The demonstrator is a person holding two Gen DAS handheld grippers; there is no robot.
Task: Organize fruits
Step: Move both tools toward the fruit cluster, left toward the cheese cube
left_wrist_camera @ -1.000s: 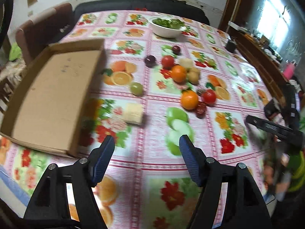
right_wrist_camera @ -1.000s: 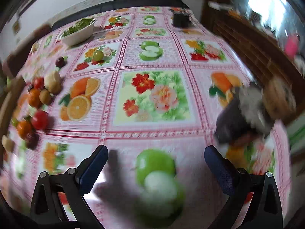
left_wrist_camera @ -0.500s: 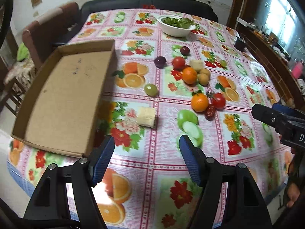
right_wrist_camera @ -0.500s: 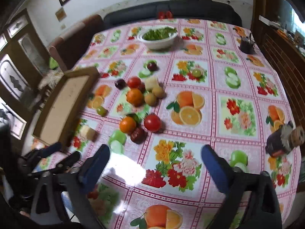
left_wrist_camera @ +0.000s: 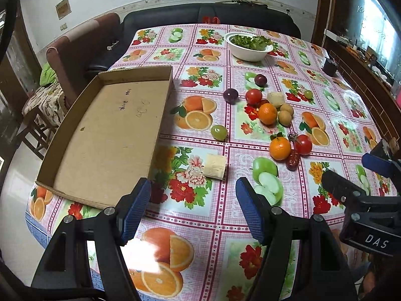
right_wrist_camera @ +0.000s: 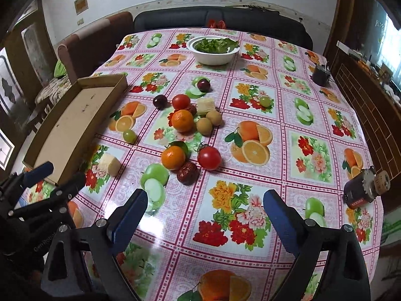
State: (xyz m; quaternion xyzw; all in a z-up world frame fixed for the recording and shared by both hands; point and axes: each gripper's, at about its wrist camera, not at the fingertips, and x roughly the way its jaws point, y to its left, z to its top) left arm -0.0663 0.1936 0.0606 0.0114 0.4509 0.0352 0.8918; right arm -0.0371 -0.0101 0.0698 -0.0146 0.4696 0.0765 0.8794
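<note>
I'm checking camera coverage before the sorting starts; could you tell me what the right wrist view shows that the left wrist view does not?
Only the right wrist view shows the small dark motor-like gadget at the table's right edge and the left gripper from outside. Only the left wrist view shows the whole floor of the cardboard tray and the right gripper from outside. Both show the loose fruit, such as the near orange and near tomato, and the salad bowl.
</note>
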